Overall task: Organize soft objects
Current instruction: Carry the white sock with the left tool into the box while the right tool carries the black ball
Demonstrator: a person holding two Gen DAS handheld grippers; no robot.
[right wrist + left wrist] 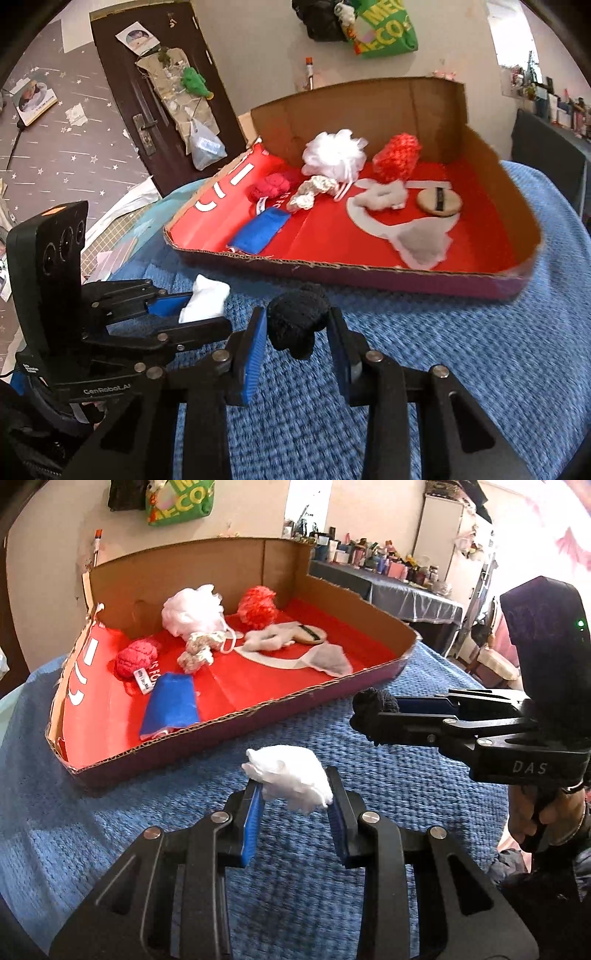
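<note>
My left gripper [293, 788] is shut on a white soft wad [291, 775], held a little above the blue knitted cloth [110, 830]. That wad [205, 297] and left gripper [192, 304] also show at lower left in the right wrist view. My right gripper [297, 325] is shut on a black fuzzy ball [297, 319]; the ball [373, 707] shows at right in the left wrist view. Ahead lies a shallow cardboard tray [236, 718] with a red floor, holding a white mesh puff [192, 607], red puff [256, 605], pink knit ball [135, 659] and blue pouch [170, 705].
The tray [369, 271] also holds a cream knotted rope [312, 192], a grey-white mask-like piece [421, 243] and a round tan pad [439, 203]. A dark door [147, 92] and littered floor lie left. A cluttered table [399, 587] stands behind at right.
</note>
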